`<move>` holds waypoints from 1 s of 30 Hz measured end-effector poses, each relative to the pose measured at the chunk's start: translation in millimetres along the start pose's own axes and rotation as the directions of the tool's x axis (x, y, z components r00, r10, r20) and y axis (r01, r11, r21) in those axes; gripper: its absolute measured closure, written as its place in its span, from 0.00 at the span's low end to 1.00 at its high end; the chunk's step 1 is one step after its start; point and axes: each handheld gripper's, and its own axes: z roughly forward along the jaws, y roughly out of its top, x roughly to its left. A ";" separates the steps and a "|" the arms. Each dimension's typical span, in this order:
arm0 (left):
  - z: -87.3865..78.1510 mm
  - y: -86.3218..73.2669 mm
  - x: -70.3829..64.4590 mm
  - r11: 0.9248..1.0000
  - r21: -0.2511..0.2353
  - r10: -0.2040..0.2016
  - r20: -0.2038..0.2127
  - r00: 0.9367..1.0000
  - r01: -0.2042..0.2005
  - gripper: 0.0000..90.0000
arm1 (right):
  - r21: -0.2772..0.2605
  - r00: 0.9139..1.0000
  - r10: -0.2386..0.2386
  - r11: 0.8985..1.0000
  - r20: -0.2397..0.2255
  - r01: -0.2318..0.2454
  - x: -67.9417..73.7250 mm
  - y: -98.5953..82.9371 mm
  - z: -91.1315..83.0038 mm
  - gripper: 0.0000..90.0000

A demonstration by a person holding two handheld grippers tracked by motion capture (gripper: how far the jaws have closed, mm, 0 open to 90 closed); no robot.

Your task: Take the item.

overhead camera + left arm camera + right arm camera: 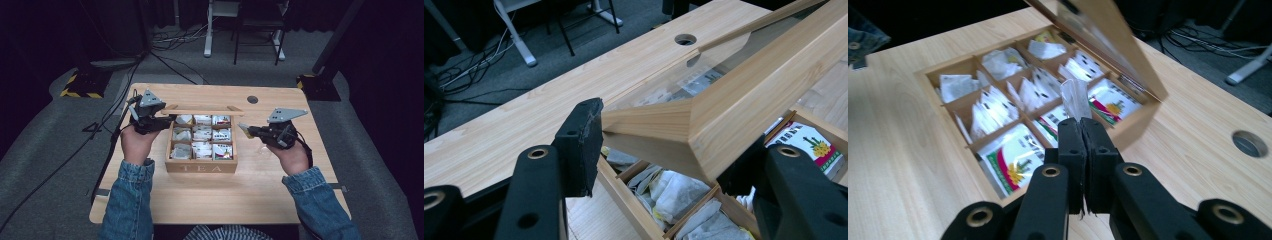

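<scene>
Tea box (201, 167) sits at the centre of the wooden table (260, 195), the word TEA on its front wall, its nine compartments filled with sachets. Lid (202, 111) stands raised above the rear edge of the box, seen edge-on in the high view. Left gripper (159, 122) is positioned at the left end of the lid; in the left gripper view its jaws stand apart with the lid corner (694, 125) between them, one pad touching the lid's edge. Right gripper (246, 129) is held above the table, just right of the box and clear of it. Its jaws are pressed together on a small pale tea bag (1075, 101), which projects upright beyond the pads.
</scene>
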 end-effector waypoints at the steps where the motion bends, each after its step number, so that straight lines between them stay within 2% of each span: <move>1: 0.0 0.0 0.0 1.000 0.000 0.000 0.000 1.000 0.000 0.50 | 0.000 1.000 0.000 1.000 0.000 0.000 0.0 0.0 0.0 0.98; 10: 0.0 -0.2 -0.1 1.000 0.002 -0.001 0.002 1.000 0.001 0.50 | -0.002 0.996 0.064 0.998 0.069 -0.064 -23.8 -15.9 -15.9 0.98; 16: 0.0 -0.1 -0.1 1.000 0.003 -0.001 0.003 1.000 0.001 0.49 | -0.001 0.991 0.092 0.996 0.095 -0.092 -33.6 -24.1 -22.1 0.98; 30: 0.5 -0.1 -0.5 1.000 0.006 -0.003 0.000 1.000 0.003 0.49 | 0.013 0.974 0.170 0.985 0.153 -0.174 -55.2 -49.2 -27.6 0.98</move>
